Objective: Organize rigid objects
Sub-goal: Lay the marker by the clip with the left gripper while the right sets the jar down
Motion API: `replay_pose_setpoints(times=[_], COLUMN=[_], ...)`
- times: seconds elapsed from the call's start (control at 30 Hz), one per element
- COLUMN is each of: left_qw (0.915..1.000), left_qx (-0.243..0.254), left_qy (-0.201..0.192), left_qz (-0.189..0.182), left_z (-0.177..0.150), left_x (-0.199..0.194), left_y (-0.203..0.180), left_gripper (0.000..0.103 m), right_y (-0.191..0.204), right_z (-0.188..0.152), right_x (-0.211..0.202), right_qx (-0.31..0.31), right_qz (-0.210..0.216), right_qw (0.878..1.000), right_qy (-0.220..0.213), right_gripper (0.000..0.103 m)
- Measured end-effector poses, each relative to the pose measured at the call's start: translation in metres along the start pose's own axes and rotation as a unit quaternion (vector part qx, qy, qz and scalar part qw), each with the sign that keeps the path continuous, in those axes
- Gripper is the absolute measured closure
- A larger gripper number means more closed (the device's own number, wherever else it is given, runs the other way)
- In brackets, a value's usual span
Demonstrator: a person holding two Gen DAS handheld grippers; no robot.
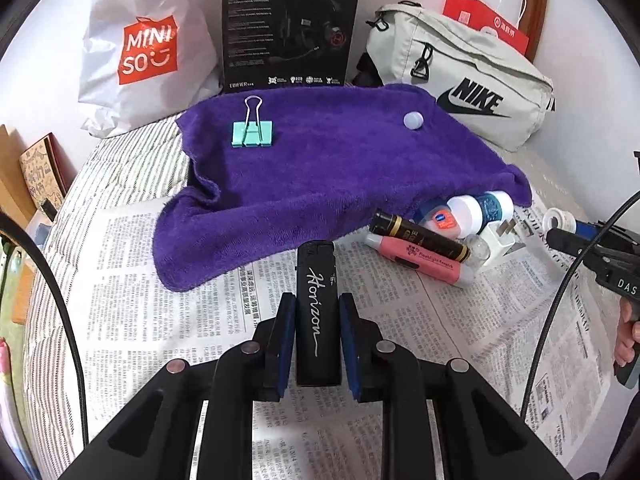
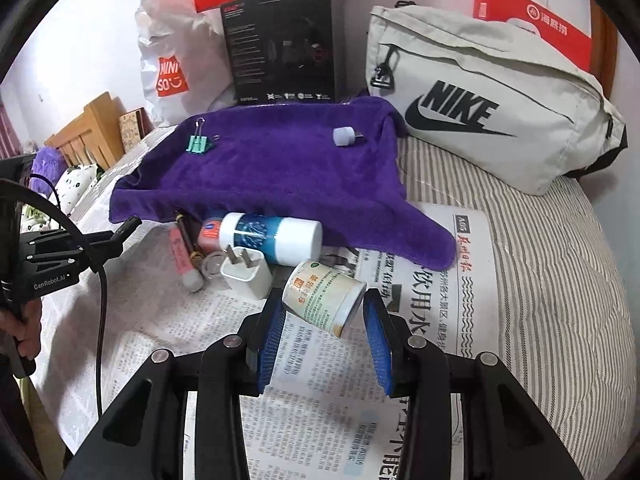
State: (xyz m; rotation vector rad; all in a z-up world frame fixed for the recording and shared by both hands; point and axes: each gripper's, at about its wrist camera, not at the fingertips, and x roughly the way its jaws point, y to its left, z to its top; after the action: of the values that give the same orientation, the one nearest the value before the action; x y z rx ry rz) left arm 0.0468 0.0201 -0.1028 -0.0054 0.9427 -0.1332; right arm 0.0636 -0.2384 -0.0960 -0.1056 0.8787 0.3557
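Both grippers hold something above the newspaper [image 1: 168, 320].

The left gripper [image 1: 317, 332] pinches a black lighter [image 1: 316, 312] upright between its pads; the right gripper [image 2: 326, 320] clamps a small tilted jar [image 2: 324, 298]. Just beyond lies a heap: bottle [image 2: 272, 236], plug [image 2: 246, 272], pink tube [image 1: 420, 262]. Farther off, on the purple towel [image 1: 320, 168], sit a green clip [image 1: 253, 132] on the left and a pale cap [image 1: 413, 121] on the right.

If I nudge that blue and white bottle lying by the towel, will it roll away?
Probably: the blue and white bottle is round and lies on its side. The white plug and purple towel beside it may check it. It looks like rigid plastic.
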Motion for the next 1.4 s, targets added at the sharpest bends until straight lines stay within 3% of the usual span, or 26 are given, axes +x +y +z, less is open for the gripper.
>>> replay_pose_setpoints(times=[0.9, 1.4], left_qw=[0.9995, 0.9992], left_qx=[-0.022, -0.039], left_qy=[-0.022, 0.003], left_qz=[-0.007, -0.001], left_z=[0.062, 0.091], left_x=[-0.009, 0.037], left_y=[0.03, 0.051], left_gripper=[0.082, 0.082], right_y=[-0.002, -0.012], right_z=[0.069, 0.114], right_x=[0.004, 0.073], right_qx=[-0.014, -0.024], right_qz=[0.003, -0.001], right_qw=[1.0, 1.0], right_qy=[-0.021, 0.008], right_gripper=[0.063, 0.063])
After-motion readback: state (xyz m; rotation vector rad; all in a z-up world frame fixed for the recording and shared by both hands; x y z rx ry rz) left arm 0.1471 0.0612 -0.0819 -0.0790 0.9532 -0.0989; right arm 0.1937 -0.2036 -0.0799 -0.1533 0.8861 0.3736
